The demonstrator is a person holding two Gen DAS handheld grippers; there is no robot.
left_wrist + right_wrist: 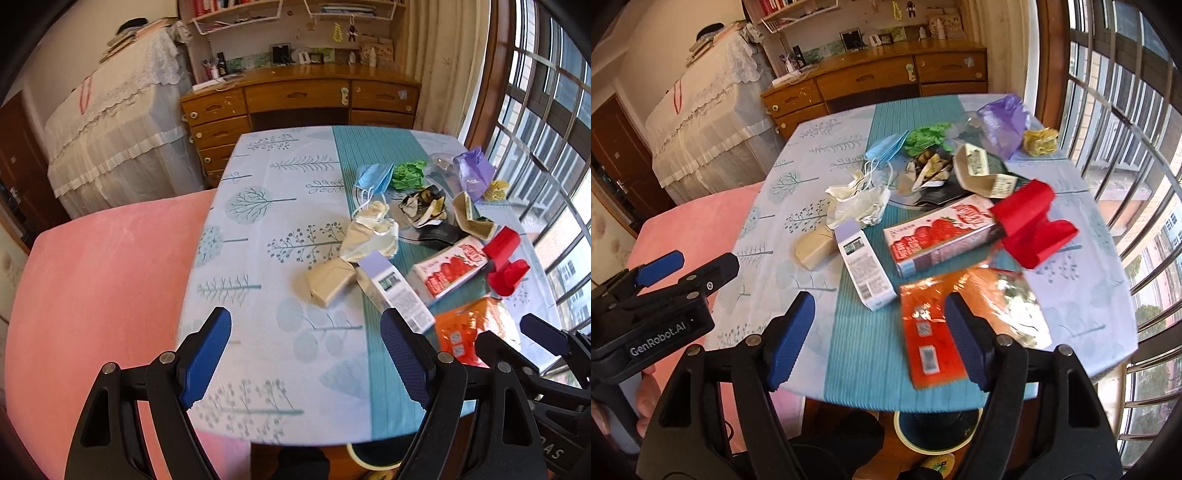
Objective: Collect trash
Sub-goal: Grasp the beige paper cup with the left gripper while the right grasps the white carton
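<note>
Left wrist view: table [258, 229] bare on its left half up to the pink chair [92, 295]; trash pile [417, 229] crowds the right, window side. Left claw [306, 358] and right claw [881, 338] both spread wide, empty, hovering over the near table edge, orange wrapper [960, 317] just ahead of the right one.

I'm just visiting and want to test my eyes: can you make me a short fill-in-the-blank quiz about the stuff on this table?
1. The folded face mask is ____ in colour.
2. The long carton shows pictures of ____.
3. The shiny wrapper nearest the right gripper is ____.
4. Both grippers, including the left gripper, have their fingers ____, holding nothing.

Missing words: blue; strawberries; orange; open
</note>
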